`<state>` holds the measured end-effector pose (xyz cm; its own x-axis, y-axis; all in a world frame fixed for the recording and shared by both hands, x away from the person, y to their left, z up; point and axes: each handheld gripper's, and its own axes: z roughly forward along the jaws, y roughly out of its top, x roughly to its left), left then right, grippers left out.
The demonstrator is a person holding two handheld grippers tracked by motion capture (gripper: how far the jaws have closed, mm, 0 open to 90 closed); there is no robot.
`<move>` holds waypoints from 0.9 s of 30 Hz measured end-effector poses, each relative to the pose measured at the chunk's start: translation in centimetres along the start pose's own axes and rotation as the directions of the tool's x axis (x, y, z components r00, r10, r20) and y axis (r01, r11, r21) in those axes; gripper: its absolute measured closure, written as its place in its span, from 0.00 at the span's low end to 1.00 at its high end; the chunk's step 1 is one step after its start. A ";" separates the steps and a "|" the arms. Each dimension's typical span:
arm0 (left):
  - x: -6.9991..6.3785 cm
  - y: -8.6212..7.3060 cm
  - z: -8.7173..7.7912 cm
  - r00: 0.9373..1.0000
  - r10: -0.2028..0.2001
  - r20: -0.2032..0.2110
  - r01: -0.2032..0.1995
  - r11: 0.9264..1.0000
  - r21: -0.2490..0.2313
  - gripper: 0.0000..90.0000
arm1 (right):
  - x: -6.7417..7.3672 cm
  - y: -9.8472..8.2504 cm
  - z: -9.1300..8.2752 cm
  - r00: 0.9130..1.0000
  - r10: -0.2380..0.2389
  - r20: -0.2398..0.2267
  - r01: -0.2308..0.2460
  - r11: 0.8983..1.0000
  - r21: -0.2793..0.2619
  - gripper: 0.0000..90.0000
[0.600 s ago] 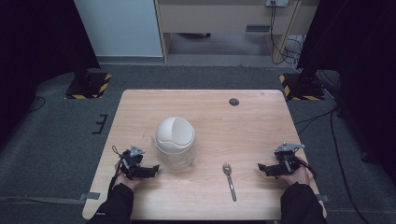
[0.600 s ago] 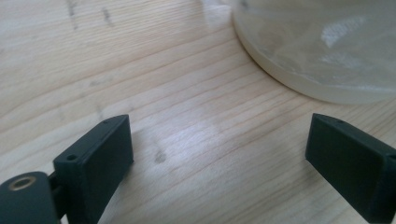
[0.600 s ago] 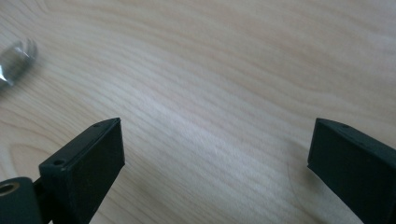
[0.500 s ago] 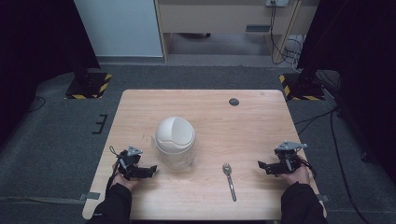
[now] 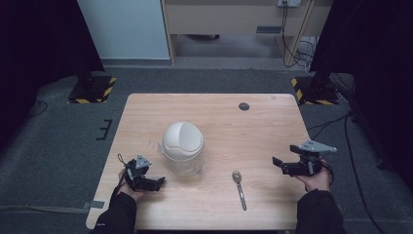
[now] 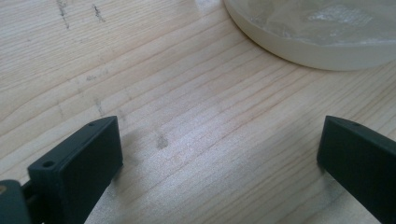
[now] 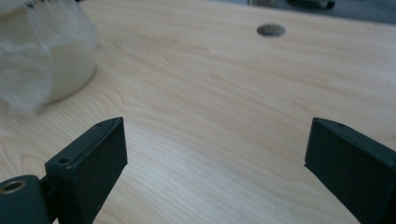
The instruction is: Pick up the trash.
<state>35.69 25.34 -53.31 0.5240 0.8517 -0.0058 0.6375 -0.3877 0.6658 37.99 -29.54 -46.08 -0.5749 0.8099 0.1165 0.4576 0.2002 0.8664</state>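
- Centrally on the table (image 5: 272, 122) stands a white bin (image 5: 182, 146) with a domed swing lid and a clear liner at its base; its contents are hidden.
- No readable writing shows anywhere.
- Left gripper (image 5: 157, 184) rests just beside the bin's left, jaws spread wide, grasping nothing.
- Right gripper (image 5: 277, 163) sits near the right edge, well apart, jaws spread, empty.
- Between bin and right gripper lies a spoon (image 5: 239, 187).
- Left gripper view cuts off the bin at its base (image 6: 322, 32).
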 end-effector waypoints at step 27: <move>-0.1 -0.1 0.3 1.000 -0.007 -0.009 0.007 0.999 -0.042 0.00 | 5.9 10.3 -1.6 0.989 -0.113 -0.093 0.091 0.972 -0.216 0.05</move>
<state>35.72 25.19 -53.64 0.5146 0.8574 -0.0042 0.6167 -0.3667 0.6966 38.25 -23.54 -35.67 -0.6832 0.7276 0.0625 0.2463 0.1489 0.9577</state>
